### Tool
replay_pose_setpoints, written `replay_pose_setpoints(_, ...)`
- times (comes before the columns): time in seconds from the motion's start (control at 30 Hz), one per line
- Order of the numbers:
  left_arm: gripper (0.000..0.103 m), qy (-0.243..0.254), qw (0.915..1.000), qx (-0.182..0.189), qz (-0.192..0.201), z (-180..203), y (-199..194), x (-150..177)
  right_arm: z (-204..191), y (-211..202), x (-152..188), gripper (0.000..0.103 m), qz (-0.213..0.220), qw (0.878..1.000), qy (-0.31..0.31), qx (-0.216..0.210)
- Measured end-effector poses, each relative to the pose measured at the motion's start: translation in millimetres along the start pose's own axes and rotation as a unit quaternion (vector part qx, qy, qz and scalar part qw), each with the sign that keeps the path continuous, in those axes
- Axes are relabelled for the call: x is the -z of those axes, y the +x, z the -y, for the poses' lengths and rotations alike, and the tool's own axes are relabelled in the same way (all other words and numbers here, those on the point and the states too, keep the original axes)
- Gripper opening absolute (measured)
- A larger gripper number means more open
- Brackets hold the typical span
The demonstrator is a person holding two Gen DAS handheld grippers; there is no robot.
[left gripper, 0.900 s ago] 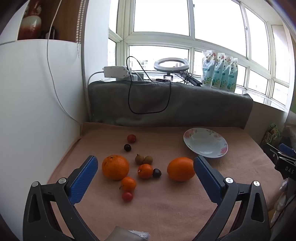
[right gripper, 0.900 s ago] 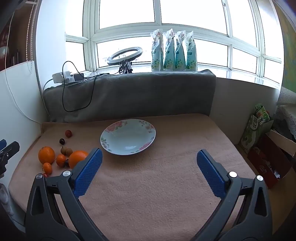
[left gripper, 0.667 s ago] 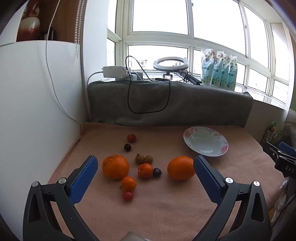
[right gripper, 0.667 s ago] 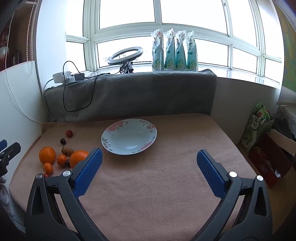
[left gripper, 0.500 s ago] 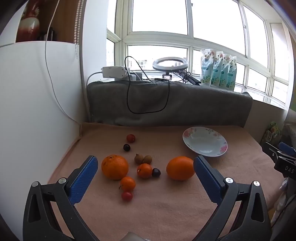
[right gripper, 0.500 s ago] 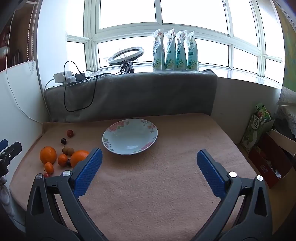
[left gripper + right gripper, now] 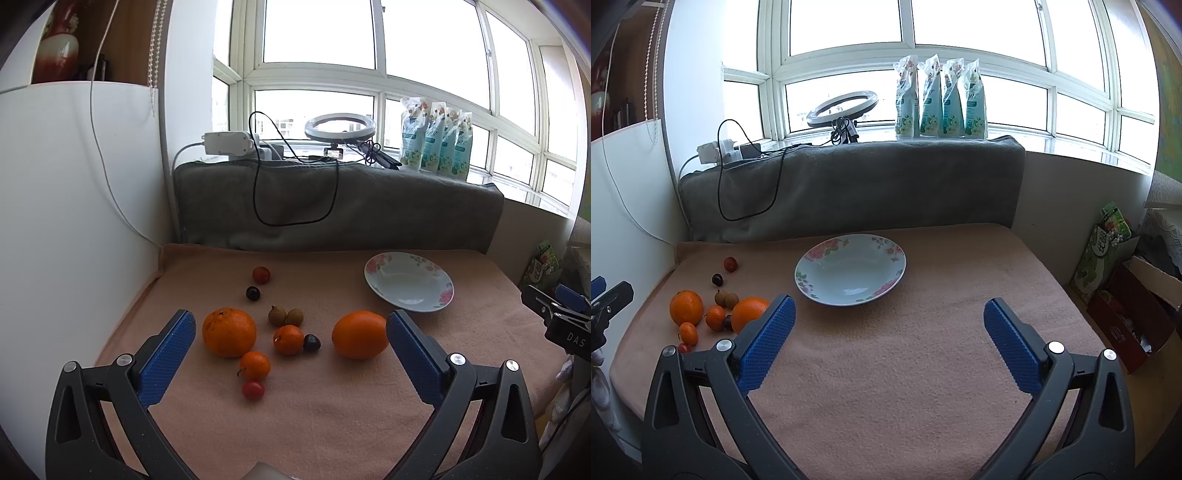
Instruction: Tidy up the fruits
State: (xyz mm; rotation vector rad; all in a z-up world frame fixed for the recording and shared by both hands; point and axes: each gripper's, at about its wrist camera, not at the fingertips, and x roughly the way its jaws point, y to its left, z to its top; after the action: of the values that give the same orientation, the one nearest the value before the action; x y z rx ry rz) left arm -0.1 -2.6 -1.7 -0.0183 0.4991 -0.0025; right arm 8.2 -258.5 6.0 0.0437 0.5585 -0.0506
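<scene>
Both grippers, left gripper (image 7: pixel 291 332) and right gripper (image 7: pixel 886 317), wide apart, empty

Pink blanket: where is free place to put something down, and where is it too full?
Free: the wide patch of pink blanket in front of the floral plate and to its right. The plate is empty too. Crowded: the left side, where two big oranges and the small fruits cluster.

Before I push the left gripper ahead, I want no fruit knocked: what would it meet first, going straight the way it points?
Probably the small orange fruit mid-cluster, with the dark cherry beside it. The left gripper is open and angled down toward them; depth is hard to judge.
</scene>
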Motion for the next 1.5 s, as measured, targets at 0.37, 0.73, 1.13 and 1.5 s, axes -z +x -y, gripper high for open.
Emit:
replay_pose_setpoints(0.37, 0.103, -0.002, 1.0, 0.0, 0.0, 0.5, -0.3, -0.3, -1.6, 0.5, 1.6, 0.103, -0.002, 1.0, -0.001, 0.002)
replay_pose_setpoints(0.73, 0.103, -0.002, 1.0, 0.0, 0.0, -0.7, 0.2, -1.0, -3.7, 0.9, 2.1, 0.103, -0.002, 1.0, -0.005, 0.004)
replay_pose_setpoints(1.13, 0.103, -0.002, 1.0, 0.002, 0.0, 0.3, 0.2, -1.9, -2.3, 0.9, 2.3, 0.103, -0.003, 1.0, -0.003, 0.002)
replay_pose_setpoints(1.5, 0.103, 0.0, 1.0, 0.003, -0.001, 1.8, 0.0, -2.6, -2.0, 2.1, 2.7, 0.103, -0.005, 1.0, -0.002, 0.001)
